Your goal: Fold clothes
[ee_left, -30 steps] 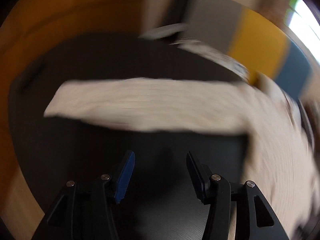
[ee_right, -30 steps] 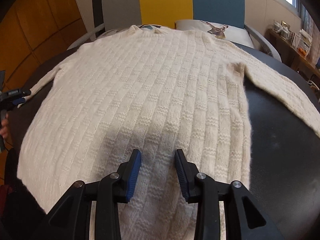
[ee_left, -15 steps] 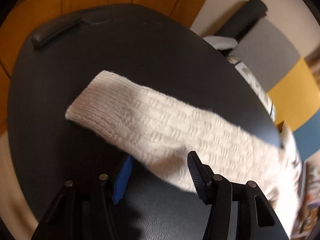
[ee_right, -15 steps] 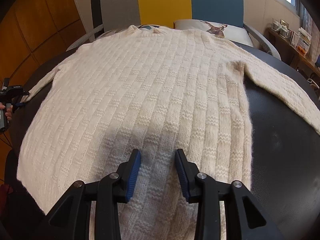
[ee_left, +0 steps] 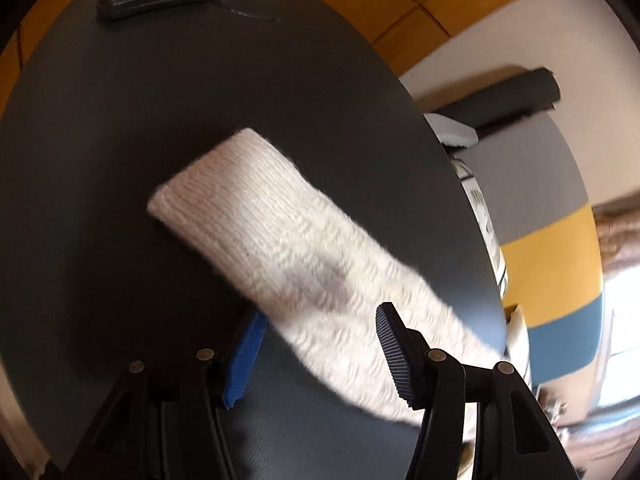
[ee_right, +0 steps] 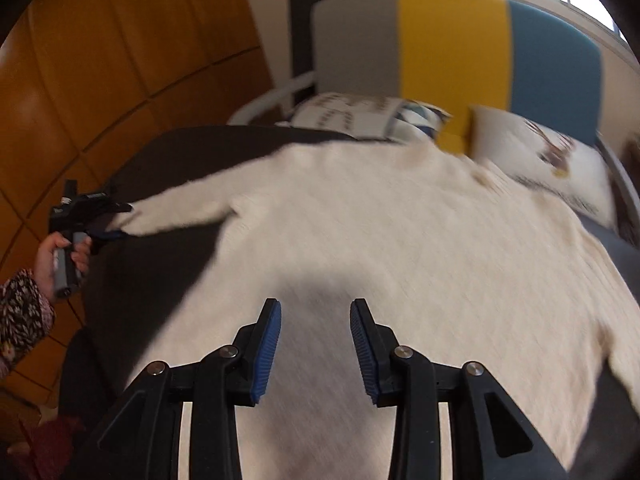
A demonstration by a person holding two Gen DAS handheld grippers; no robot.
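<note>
Left claw gapes astride the ribbed cream sleeve; right claw, empty, narrows above the knit sweater.

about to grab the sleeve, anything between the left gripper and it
Nothing visible. The sleeve lies flat on the bare dark table, already reaching between the open fingers of the left gripper, which don't press on it.

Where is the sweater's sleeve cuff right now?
In the left wrist view the cuff lies flat on the dark table, left of centre, beyond the left gripper, whose fingers straddle the sleeve.
</note>
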